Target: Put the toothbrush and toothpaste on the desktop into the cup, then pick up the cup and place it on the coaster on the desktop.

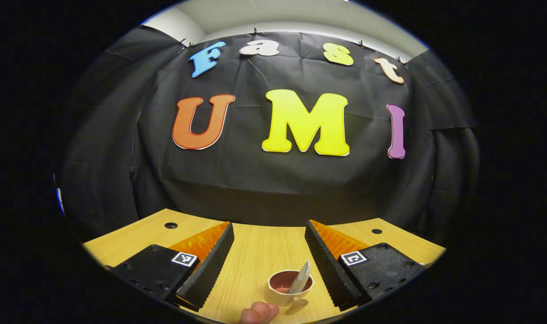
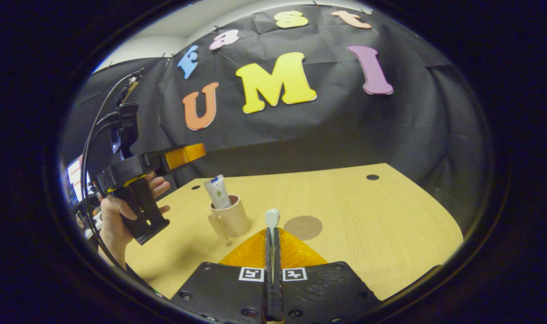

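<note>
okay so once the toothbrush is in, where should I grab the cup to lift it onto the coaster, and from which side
My judgement: grip the cup across its wall below the rim, or by its handle. It stands upright on the desk with the toothpaste sticking out of the top, so come in level from the side, not from above. The open left gripper looks best placed; the right gripper holds the toothbrush.
</note>
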